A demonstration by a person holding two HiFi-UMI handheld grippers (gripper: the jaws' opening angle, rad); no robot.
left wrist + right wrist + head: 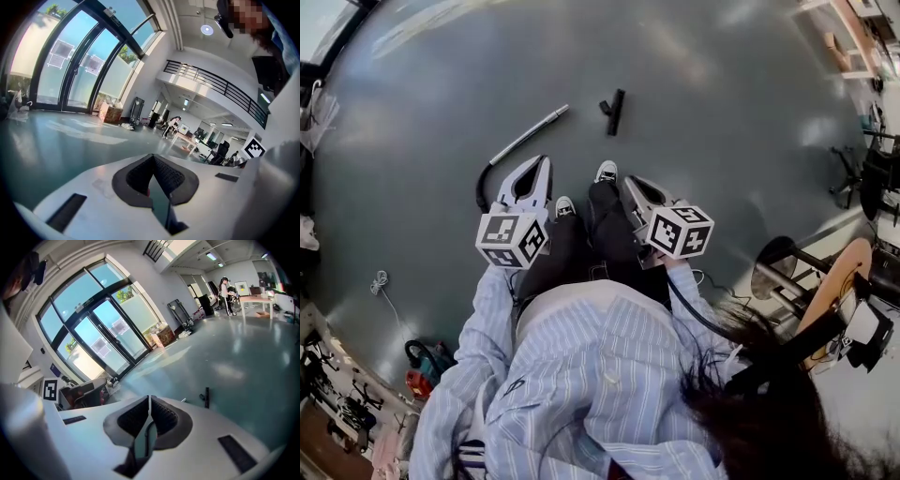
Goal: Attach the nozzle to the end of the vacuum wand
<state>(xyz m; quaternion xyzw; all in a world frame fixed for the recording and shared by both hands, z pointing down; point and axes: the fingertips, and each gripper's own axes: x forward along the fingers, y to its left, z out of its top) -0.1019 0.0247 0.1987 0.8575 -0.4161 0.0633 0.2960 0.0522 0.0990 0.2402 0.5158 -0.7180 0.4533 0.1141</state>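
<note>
The wand (530, 134) and the nozzle (613, 112) both lie on the bare grey floor (722, 112), out in the open and far from any of its edges, just ahead of the person's shoes (606, 172). They are near each other but apart. The wand slants with its free end toward the nozzle, and its other end runs into a black hose (480, 187) that curves back toward the person. The two parts look laid out this way so that each can be picked up separately.

The left gripper (542, 169) is held over the hose end of the wand and the right gripper (630, 183) to the right of the shoes, nearer the nozzle. That looks like one tool lined up for each part. Both point forward and somewhat down. Each has its jaws pressed fully together with nothing between the pads, so neither holds anything.

Judging by this, no pickup has begun. Both grippers will need to open before reaching down.
</note>
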